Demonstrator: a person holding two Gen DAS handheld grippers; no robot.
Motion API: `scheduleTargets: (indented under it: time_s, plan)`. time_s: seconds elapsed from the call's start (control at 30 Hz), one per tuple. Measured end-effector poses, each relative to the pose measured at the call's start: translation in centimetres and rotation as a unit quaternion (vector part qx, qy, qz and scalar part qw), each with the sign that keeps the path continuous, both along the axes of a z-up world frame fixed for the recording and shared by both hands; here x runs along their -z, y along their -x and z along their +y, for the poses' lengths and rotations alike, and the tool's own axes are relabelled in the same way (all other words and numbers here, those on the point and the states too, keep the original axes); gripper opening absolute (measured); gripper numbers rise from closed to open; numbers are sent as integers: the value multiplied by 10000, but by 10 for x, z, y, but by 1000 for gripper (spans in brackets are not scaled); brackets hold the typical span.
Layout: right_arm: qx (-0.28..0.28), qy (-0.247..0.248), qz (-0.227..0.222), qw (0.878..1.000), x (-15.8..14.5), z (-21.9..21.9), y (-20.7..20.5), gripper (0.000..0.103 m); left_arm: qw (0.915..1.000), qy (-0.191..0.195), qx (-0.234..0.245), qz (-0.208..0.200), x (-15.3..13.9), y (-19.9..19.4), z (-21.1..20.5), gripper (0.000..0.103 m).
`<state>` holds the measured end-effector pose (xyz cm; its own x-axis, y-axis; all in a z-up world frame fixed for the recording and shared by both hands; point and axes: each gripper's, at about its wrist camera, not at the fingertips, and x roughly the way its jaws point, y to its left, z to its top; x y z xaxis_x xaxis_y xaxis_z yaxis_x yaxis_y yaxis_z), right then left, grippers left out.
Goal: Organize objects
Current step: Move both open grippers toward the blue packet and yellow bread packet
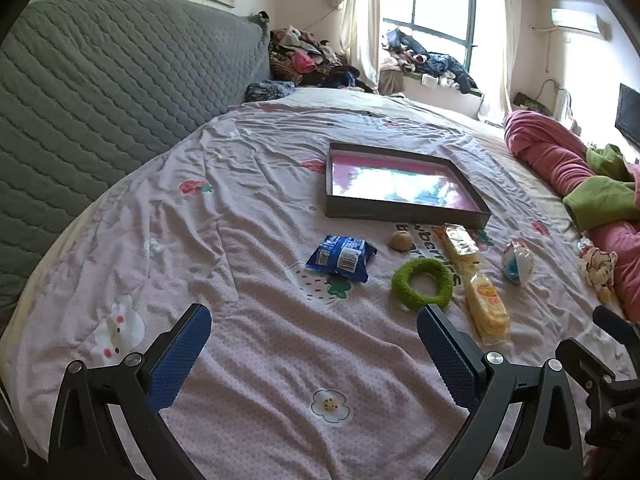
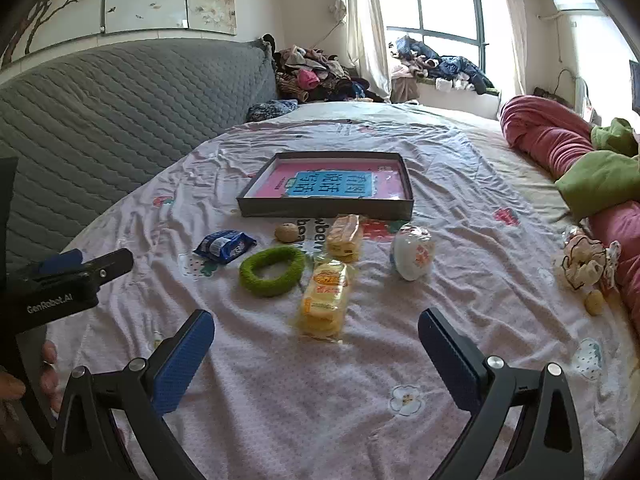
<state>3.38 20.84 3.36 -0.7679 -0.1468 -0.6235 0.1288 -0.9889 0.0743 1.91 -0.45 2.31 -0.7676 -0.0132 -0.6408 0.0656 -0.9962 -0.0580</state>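
A shallow dark box (image 1: 404,210) (image 2: 320,208) with a pink book inside lies on the bed. In front of it lie a blue snack packet (image 1: 340,258) (image 2: 224,246), a green ring (image 1: 422,282) (image 2: 272,270), a walnut (image 1: 401,240) (image 2: 287,233), two yellow biscuit packs (image 1: 488,308) (image 2: 326,298) (image 2: 345,238) and a white wrapped ball (image 1: 518,266) (image 2: 412,252). My left gripper (image 1: 314,334) is open and empty, short of the blue packet. My right gripper (image 2: 316,334) is open and empty, just short of the nearer biscuit pack.
A grey quilted headboard (image 1: 100,92) runs along the left. A rolled pink and green duvet (image 2: 580,168) lies on the right, with a small wrapped toy (image 2: 584,264) and another walnut (image 2: 594,303) beside it. Clothes are piled by the window (image 2: 316,74).
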Motion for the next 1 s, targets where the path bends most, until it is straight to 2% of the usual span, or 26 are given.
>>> scheduleTargets:
  time_s: [0.5,1.0]
  plan:
    - [151,42,-87,9998,-16,-2,2,103,9999,-43,85,49,-7,3,1,103]
    - [221,54,-176,9996,-16,1,1,103,9999,-61,102,79,-11,-1,4,103]
